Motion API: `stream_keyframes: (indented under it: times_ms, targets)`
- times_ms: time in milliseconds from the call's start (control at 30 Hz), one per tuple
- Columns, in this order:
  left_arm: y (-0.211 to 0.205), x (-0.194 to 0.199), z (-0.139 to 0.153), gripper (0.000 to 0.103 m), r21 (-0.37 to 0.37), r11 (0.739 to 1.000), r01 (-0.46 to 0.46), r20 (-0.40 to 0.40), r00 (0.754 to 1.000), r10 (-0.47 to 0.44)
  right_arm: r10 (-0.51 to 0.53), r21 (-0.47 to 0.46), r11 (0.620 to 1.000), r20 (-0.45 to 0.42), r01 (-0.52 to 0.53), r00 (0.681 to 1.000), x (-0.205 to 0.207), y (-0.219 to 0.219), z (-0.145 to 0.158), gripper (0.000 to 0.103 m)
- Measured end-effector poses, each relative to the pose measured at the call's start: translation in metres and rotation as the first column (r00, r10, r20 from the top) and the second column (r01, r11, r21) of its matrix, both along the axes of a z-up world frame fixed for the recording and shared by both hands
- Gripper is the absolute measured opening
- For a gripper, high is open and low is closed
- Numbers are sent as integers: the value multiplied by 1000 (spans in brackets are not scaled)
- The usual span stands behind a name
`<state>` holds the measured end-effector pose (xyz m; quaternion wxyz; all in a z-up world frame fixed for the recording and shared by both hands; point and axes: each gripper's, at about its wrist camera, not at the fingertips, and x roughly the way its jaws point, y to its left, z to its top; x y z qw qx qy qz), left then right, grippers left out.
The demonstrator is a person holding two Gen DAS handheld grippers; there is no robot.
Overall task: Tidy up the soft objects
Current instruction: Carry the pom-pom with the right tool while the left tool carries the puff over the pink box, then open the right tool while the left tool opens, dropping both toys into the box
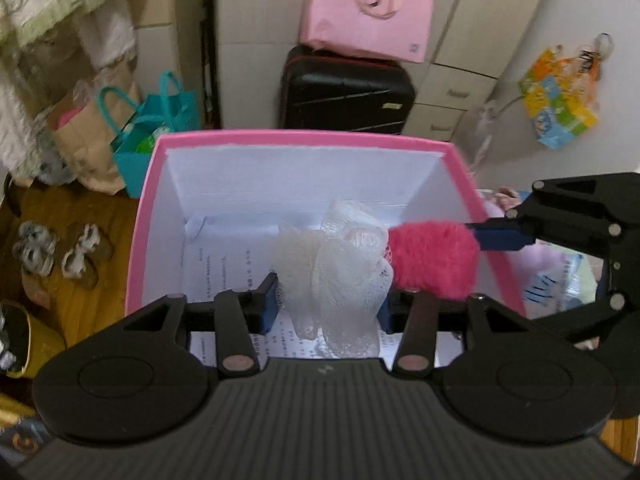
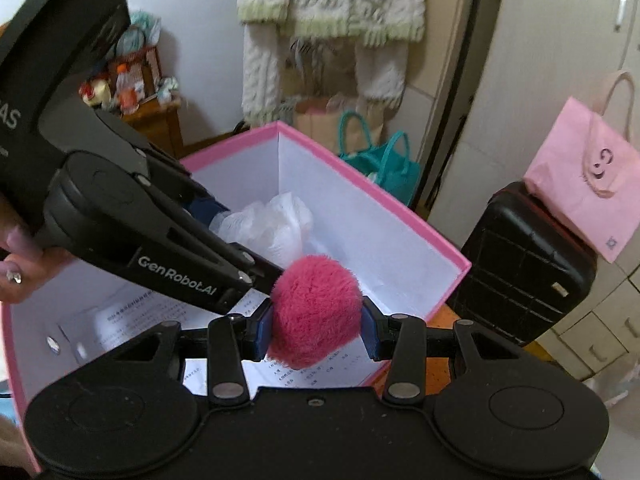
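Two soft things hung over the pink-rimmed white cardboard box (image 1: 160,184), unreleased: we had our left gripper (image 1: 326,300) jaws clamped on the white mesh bath pouf (image 1: 340,276), our right gripper (image 2: 318,330) jaws on the fluffy pink pompom (image 2: 316,312).

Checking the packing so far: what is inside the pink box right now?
A printed paper sheet lines the pink box floor. The white mesh pouf and pink pompom hang over it in the tongs, hiding the floor beneath them.
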<state>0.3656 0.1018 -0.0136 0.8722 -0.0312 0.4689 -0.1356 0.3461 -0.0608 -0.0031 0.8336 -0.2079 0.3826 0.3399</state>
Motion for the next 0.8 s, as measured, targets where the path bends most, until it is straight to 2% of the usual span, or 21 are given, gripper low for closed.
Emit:
stream_keyframes:
  times_ms: [233, 467, 667, 700, 733, 800]
  targets:
    - [5, 14, -15, 47, -12, 1000, -1, -27, 1000, 1, 30, -58, 998, 6, -29, 1000, 9, 14, -14, 48]
    - [13, 23, -21, 49, -33, 999, -18, -59, 998, 16, 40, -70, 997, 19, -38, 999, 22, 20, -21, 51]
    - [7, 9, -8, 59, 12, 1000, 14, 6, 1000, -14, 28, -75, 997, 66, -23, 997, 16, 17, -18, 58]
    - [5, 4, -5, 61, 33, 999, 32, 24, 999, -33, 16, -66, 998, 74, -11, 997, 14, 15, -15, 60]
    - [5, -1, -2, 62, 39, 998, 41, 42, 998, -42, 5, -57, 998, 82, 0, 997, 10, 13, -12, 67]
    - [8, -12, 4, 63, 22, 999, 43, 68, 997, -44, -8, -36, 999, 96, 11, 995, 2, 8, -6, 69]
